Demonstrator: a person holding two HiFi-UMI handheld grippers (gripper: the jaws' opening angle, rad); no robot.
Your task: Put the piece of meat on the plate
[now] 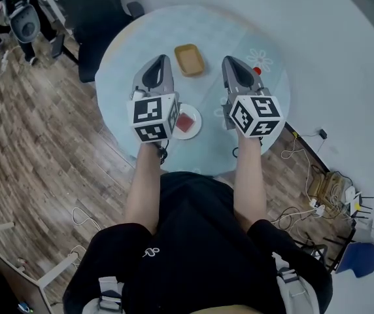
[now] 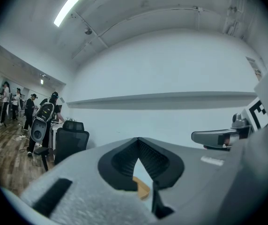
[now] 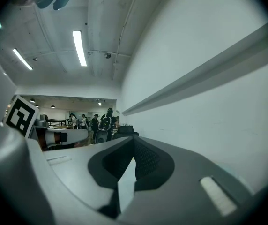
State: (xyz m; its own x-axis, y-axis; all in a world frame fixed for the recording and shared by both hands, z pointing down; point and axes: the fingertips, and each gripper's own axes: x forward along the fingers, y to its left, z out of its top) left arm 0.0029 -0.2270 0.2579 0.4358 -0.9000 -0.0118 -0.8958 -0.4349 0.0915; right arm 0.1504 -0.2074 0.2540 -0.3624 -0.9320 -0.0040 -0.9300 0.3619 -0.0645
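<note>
- Work surface: a round table with a pale blue patterned cover [image 1: 206, 31], standing on a wood-plank floor [image 1: 36, 149], with a black office chair [image 1: 92, 15] at its far left edge.
- Task item: the flat red square piece of meat [image 1: 185, 122] lies on the small round white plate [image 1: 198, 125]. The plate sits at the near side of the table, between the two grippers; its left part is hidden behind the left gripper's marker cube.
- Other item: a shallow tan rectangular tray [image 1: 189, 59] sits on the table beyond the plate, between the two gripper tips and touching neither.
- Left gripper [image 1: 164, 58]: held above the table, left of the plate. In its own view the jaws meet at the tips with nothing between them [image 2: 137, 140]; a sliver of the tan tray shows through the slit below.
- Right gripper [image 1: 228, 59]: held above the table, right of the plate and clear of it. Its jaws are pressed together and hold nothing [image 3: 134, 139].
</note>
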